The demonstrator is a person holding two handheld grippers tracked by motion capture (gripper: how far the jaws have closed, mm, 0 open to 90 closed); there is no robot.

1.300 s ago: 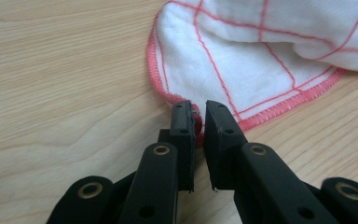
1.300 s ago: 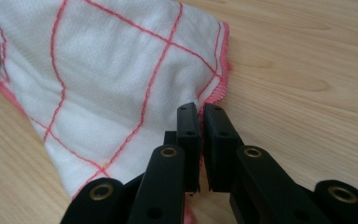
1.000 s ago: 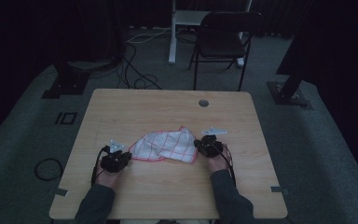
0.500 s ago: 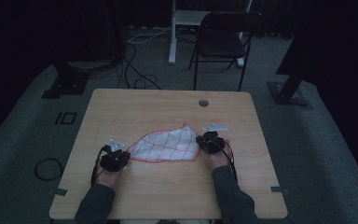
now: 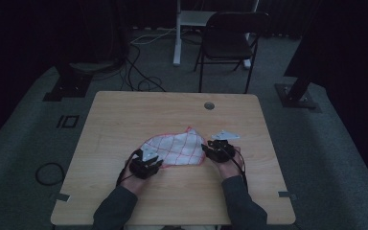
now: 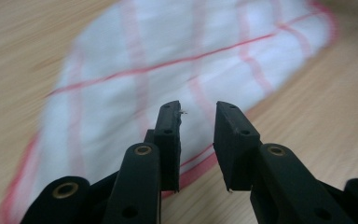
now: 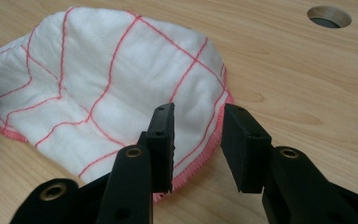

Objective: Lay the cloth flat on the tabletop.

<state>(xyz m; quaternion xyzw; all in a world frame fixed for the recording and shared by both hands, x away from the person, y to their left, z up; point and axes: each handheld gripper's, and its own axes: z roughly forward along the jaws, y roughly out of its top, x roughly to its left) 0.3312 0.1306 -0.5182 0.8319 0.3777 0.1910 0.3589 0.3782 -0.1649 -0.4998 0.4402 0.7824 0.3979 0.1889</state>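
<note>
Your left gripper (image 5: 149,161) and right gripper (image 5: 216,149) flank the cloth (image 5: 175,148), jaws just opening and apart with nothing clamped, so it lies loose on the counter (image 5: 124,115), folded flat between them, for your next pinch.

A light wooden table (image 5: 124,115) bears a white, red-checked cloth (image 5: 175,147) lying crumpled near its middle.

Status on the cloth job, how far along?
Done, by the look of it: the cloth lies folded on the table. In hand: the left gripper and right gripper have just been opening, jaws apart with nothing between the pads. Left: any further fold, judging by the uneven edges, and pulling both hands away.
</note>
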